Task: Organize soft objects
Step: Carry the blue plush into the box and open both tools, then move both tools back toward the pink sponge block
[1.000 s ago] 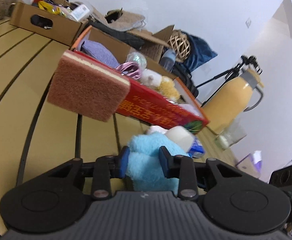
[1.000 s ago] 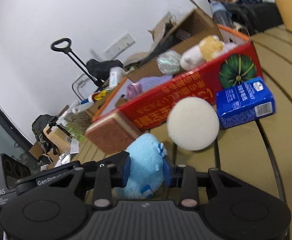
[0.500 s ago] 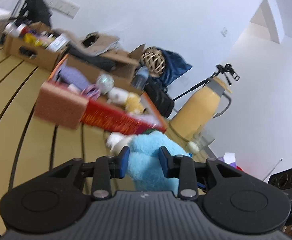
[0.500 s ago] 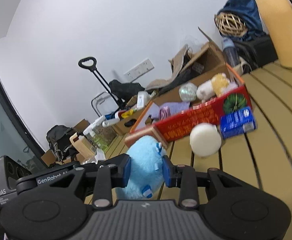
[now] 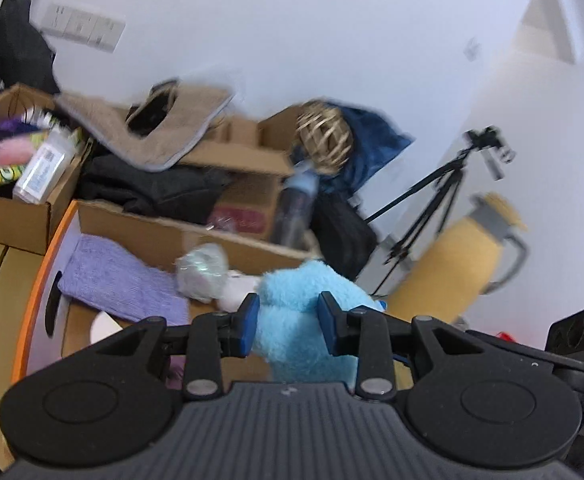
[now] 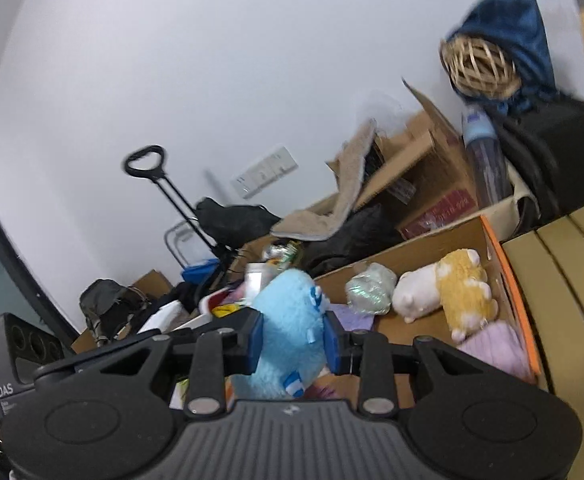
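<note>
Both grippers grip one light blue plush toy (image 5: 295, 320), also seen in the right wrist view (image 6: 288, 336). My left gripper (image 5: 288, 318) is shut on it and my right gripper (image 6: 292, 340) is shut on it too, holding it above the open orange-edged cardboard box (image 6: 507, 280). The box (image 5: 36, 288) holds a purple cloth (image 5: 116, 284), a shiny crumpled ball (image 6: 369, 288), a white and yellow plush (image 6: 443, 292) and a pale pink soft thing (image 6: 495, 348).
Behind the box stand more cardboard boxes (image 5: 248, 152) with a beige mat (image 5: 160, 124), black clothes, a bottle (image 5: 295, 204) and a wicker ball (image 5: 323, 140). A yellow jug (image 5: 459, 256) and a tripod (image 5: 431, 196) are at the right. The slatted wooden table (image 6: 563, 264) runs right of the box.
Both grippers have lifted the blue plush off the table and carried it forward over the open box. The sponge, white ball and blue carton have dropped out of view.
</note>
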`<control>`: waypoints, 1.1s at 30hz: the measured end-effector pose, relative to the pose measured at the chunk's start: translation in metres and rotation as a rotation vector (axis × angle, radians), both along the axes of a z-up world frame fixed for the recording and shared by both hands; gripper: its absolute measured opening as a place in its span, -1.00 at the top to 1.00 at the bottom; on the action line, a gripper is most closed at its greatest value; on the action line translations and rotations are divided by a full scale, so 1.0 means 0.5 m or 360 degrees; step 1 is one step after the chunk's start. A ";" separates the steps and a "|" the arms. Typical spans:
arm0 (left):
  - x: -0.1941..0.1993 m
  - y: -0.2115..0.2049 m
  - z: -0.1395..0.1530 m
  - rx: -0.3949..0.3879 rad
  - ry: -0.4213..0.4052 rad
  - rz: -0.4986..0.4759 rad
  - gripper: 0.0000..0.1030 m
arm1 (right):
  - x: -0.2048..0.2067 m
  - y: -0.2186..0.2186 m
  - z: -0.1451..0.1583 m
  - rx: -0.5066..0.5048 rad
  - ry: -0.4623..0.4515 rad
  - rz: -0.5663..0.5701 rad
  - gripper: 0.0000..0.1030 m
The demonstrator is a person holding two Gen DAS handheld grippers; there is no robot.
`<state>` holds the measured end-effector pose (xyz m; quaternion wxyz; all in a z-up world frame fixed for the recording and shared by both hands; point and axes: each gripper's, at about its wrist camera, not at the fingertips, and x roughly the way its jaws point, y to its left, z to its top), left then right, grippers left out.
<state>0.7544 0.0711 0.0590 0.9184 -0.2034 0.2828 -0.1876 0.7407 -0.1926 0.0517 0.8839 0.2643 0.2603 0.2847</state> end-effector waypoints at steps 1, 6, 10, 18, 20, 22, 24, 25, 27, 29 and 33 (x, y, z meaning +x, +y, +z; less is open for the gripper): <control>0.031 0.005 -0.016 0.0007 0.0050 0.0009 0.38 | 0.037 0.008 -0.010 -0.0027 0.0033 0.0016 0.41; 0.144 0.011 -0.086 0.0208 0.0223 0.0069 0.40 | 0.175 0.054 -0.092 -0.0107 0.0198 0.0039 0.40; 0.161 0.013 -0.106 0.0287 0.0241 0.0052 0.41 | 0.246 0.119 -0.166 -0.0452 0.0393 -0.0046 0.28; 0.117 0.027 -0.066 0.0357 0.0154 0.0063 0.41 | 0.249 0.160 -0.155 -0.0690 0.0354 0.0010 -0.01; 0.094 0.035 -0.041 0.0386 0.0134 0.0070 0.40 | 0.241 0.159 -0.141 -0.0768 0.0363 0.0004 -0.04; 0.063 0.048 -0.009 0.0408 0.0098 0.0093 0.40 | 0.219 0.149 -0.113 -0.0827 0.0320 -0.0011 -0.06; 0.026 0.065 0.024 0.0434 0.0064 0.0118 0.40 | 0.194 0.127 -0.072 -0.0814 0.0275 -0.0022 -0.19; 0.007 0.071 0.039 0.0455 0.0054 0.0131 0.40 | 0.172 0.114 -0.043 -0.0811 0.0240 -0.0037 -0.23; -0.041 0.083 0.074 0.0493 0.0017 0.0161 0.39 | 0.130 0.091 0.012 -0.0830 0.0161 -0.0071 -0.29; -0.091 0.092 0.110 0.0522 -0.0029 0.0190 0.37 | 0.086 0.065 0.067 -0.0838 0.0094 -0.0106 -0.36; -0.185 0.091 0.167 0.0575 -0.0103 0.0242 0.18 | -0.006 0.020 0.155 -0.0829 -0.0008 -0.0168 -0.45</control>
